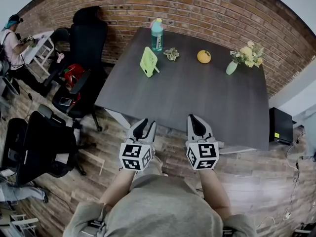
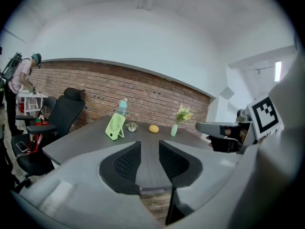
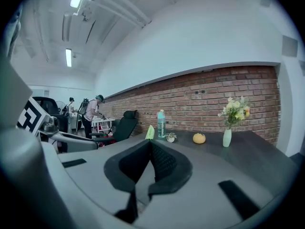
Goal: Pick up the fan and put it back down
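Note:
The light green fan (image 1: 148,61) stands upright on the far left part of the dark table (image 1: 197,100), far from both grippers. It also shows in the left gripper view as the fan (image 2: 115,126) and, edge-on, in the right gripper view as the fan (image 3: 150,132). My left gripper (image 1: 146,124) hovers at the table's near edge, jaws apart with nothing between them (image 2: 149,144). My right gripper (image 1: 194,117) is beside it, also at the near edge, its jaw tips touching and empty (image 3: 150,143).
Behind the fan stands a teal bottle (image 1: 157,35). A small plant (image 1: 172,54), an orange (image 1: 204,57) and a vase of flowers (image 1: 244,56) line the far edge. Black office chairs (image 1: 86,48) crowd the left; a person (image 1: 12,38) works at far left.

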